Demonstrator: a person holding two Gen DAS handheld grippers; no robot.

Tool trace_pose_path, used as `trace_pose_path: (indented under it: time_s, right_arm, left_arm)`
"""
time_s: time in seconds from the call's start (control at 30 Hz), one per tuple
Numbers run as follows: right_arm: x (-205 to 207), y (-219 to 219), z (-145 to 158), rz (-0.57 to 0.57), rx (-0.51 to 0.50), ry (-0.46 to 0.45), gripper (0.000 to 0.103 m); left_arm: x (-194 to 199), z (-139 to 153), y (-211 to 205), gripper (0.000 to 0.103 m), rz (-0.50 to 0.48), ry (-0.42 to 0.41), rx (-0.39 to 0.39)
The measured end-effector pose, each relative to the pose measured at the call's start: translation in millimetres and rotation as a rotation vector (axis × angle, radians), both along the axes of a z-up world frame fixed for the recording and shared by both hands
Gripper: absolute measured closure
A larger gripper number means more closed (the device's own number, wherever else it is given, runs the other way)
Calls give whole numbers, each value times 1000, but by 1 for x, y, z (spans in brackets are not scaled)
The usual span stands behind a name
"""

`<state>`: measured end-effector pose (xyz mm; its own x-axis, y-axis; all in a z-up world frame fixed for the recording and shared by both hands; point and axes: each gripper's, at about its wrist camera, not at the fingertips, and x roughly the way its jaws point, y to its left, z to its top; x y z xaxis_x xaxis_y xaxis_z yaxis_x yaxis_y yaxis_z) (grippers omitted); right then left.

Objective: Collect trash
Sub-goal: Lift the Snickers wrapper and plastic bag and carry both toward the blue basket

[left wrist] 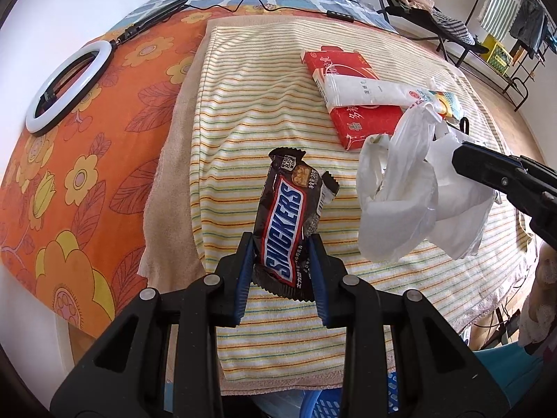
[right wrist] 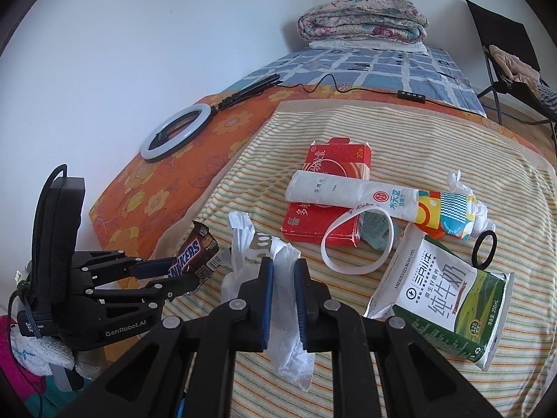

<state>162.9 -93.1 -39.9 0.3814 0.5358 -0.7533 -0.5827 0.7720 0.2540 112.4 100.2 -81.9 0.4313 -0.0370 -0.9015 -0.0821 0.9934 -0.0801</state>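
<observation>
My left gripper [left wrist: 281, 244] is shut on a brown Snickers wrapper [left wrist: 287, 223] and holds it above the striped towel [left wrist: 243, 111]; the wrapper [right wrist: 193, 254] and left gripper [right wrist: 170, 273] also show at the left of the right wrist view. My right gripper [right wrist: 282, 268] is shut on a white plastic bag [right wrist: 278, 278], held above the towel; the bag [left wrist: 400, 188] hangs at the right of the left wrist view. On the towel lie a red flat box [right wrist: 327, 195], a white wet-wipe pack [right wrist: 351, 191] across it, and a green-white milk carton [right wrist: 449, 296].
A white paper band [right wrist: 358, 244], a black ring [right wrist: 484, 248] and crumpled paper [right wrist: 463, 188] lie near the carton. A ring light [left wrist: 68, 85] and cable lie on the orange bedspread [left wrist: 87, 174]. A blue basket [left wrist: 327, 404] sits below the bed's near edge. A folding chair [right wrist: 511, 62] stands far right.
</observation>
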Motion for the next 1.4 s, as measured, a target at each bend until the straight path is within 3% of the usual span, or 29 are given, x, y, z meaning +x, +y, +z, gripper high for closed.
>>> trace_pose_path:
  time_s: [0.2, 0.5, 0.7, 0.73, 0.77, 0.8, 0.83, 0.87, 0.93, 1.0, 1.03, 1.1, 1.13, 1.4]
  right_arm:
    - [-3, -7, 6, -9, 11, -10, 95]
    - [-11, -23, 42, -26, 80, -66, 102]
    - [-17, -26, 47, 9, 66, -88, 100]
    - [-15, -26, 42, 20, 67, -50, 89]
    - [-13, -27, 37, 14, 68, -9, 72]
    - [-12, -27, 29, -8, 46, 25, 20]
    - [-14, -28, 23, -30, 29, 31, 0]
    - [-18, -26, 20, -24, 28, 2, 2]
    - [-25, -11, 9, 19, -86, -41, 13]
    - [-27, -1, -3, 41, -160, -67, 56]
    - [-26, 1, -9, 42, -168, -57, 65]
    - [-23, 0, -17, 36, -164, -36, 71]
    - [-23, 0, -19, 38, -165, -37, 80]
    - [-32, -3, -4, 44, -144, -74, 91]
  left_arm:
    - [-3, 6, 0, 73, 2, -16, 1]
    - [-9, 26, 2, 73, 9, -63, -28]
    - [-17, 33, -6, 73, -5, -85, -14]
    - [-18, 33, -7, 73, -6, -82, -15]
    - [-19, 32, -7, 73, -8, -80, -16]
    - [-19, 32, -8, 73, -10, -80, -14]
    - [-19, 31, -8, 73, -9, -79, -10]
    - [-19, 31, -7, 73, -7, -79, -9]
    - [-19, 32, -4, 73, 3, -80, -8]
    - [-19, 32, 0, 73, 16, -83, -13]
    - [-19, 33, 1, 73, 21, -85, -14]
    - [-20, 34, 2, 73, 23, -88, -14]
    - [-20, 35, 3, 73, 22, -89, -15]
    - [-25, 40, 1, 73, 12, -99, -38]
